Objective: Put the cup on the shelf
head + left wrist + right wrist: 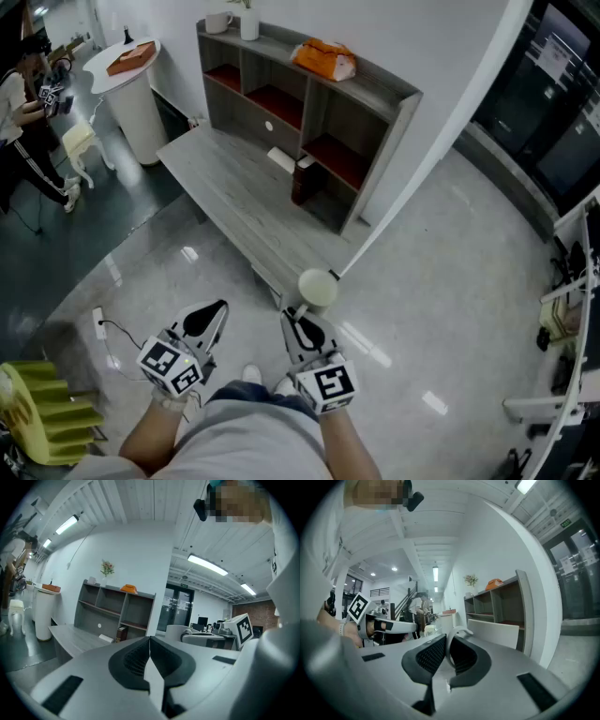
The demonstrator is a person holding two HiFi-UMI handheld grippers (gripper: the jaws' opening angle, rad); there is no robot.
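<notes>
Two claws show low in the head view: your right claw [298, 317] is clenched on the handle of the white cup [318, 288] at lower centre, well apart from the shelf [277, 42] at upper centre. Your left claw [216, 309] is clenched on nothing.

A glossy pale grey floor [422, 309] mirrors the ceiling lights as bright patches. A white wall [441, 47] runs diagonally behind a grey wooden shelf unit [375, 103] with open compartments, set along the far edge of a long grey worktop [225, 197]. Left of it stands a white round pedestal table [136, 112]. Dark glass panels [553, 112] line the right side. White strip lights [207, 565] hang under a ribbed white ceiling [140, 498].
</notes>
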